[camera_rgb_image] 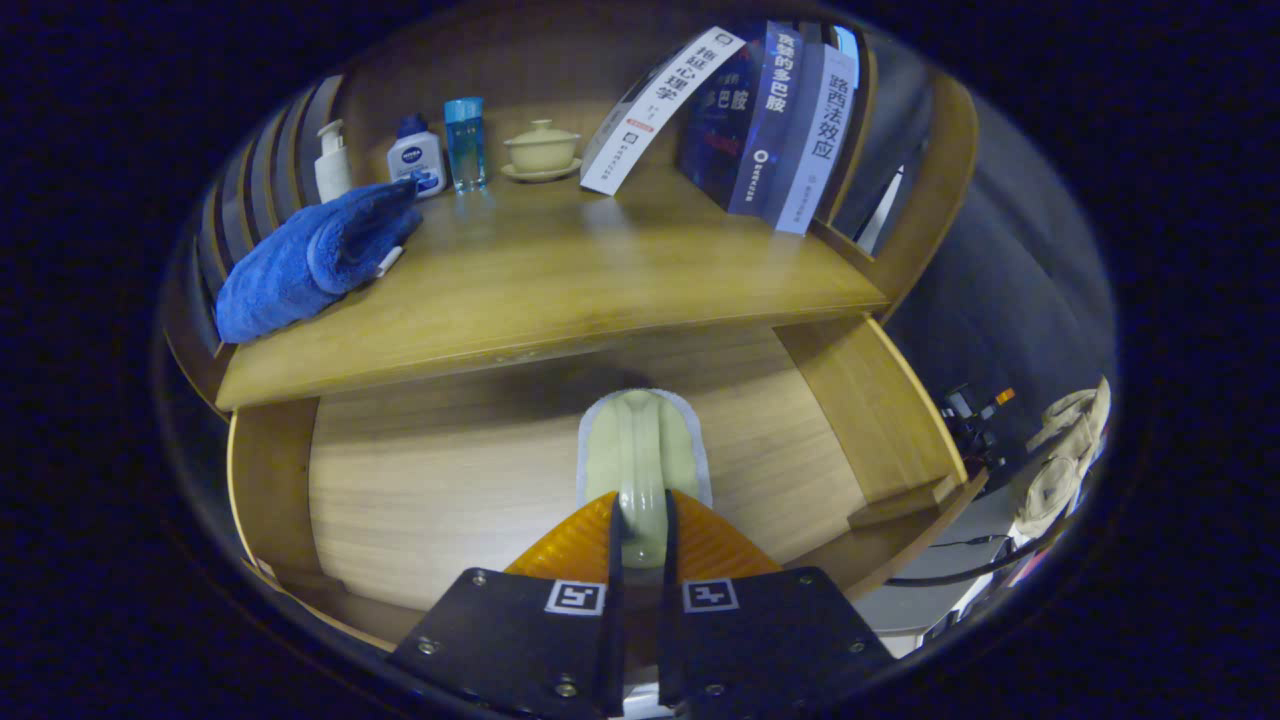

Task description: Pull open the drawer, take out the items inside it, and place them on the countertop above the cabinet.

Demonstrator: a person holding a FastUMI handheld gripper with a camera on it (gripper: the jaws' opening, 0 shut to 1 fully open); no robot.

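Note:
The drawer (440,480) is pulled out below the wooden countertop (600,270), and its pale wood floor shows bare on both sides of my fingers. My gripper (641,525) is shut on the raised handle of a pale green brush (640,440) with a white bristle edge. The brush points away from me over the middle of the drawer, its far end just under the countertop's front edge. I cannot tell whether the brush rests on the drawer floor or hangs above it.
A folded blue towel (310,260) lies at the countertop's left. Behind it stand a pump bottle (332,165), a white bottle (417,160), a blue bottle (465,145) and a lidded cup (542,150). Leaning books (770,120) fill the back right. The drawer's right wall (870,400) stands close.

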